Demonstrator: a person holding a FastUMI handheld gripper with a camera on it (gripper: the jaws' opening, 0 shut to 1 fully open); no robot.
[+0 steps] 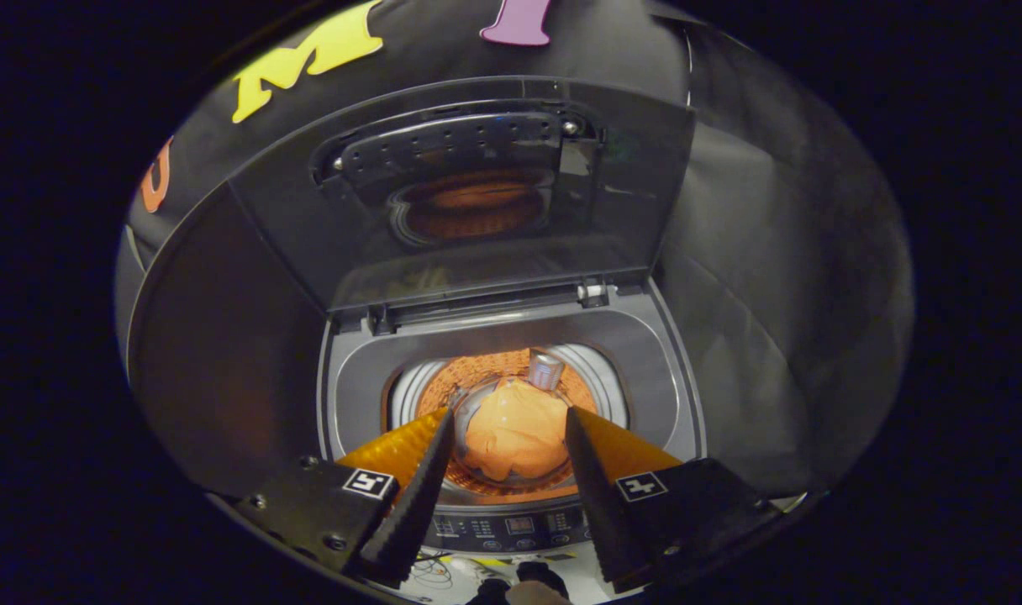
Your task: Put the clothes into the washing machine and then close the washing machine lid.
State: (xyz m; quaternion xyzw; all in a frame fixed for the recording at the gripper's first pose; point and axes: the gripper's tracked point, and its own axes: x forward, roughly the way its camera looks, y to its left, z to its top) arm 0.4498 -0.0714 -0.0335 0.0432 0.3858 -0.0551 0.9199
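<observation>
The gripper (508, 470) hangs above the washer (645, 370), its fingers spread apart and holding nothing. An orange cloth (515, 433) lies down in the drum (477, 370), seen between the fingers. The lid (477, 193) stands raised behind the opening.

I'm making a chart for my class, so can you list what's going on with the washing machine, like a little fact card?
machine: washing machine, top-loading, seen from above
lid: lid open, standing up at the back
drum: drum holds the clothes
clothes: orange clothes bunched at the bottom of the drum
buttons: control panel along the front edge
gripper: gripper open, holding nothing, above the drum's front edge
left to do: close the lid
</observation>
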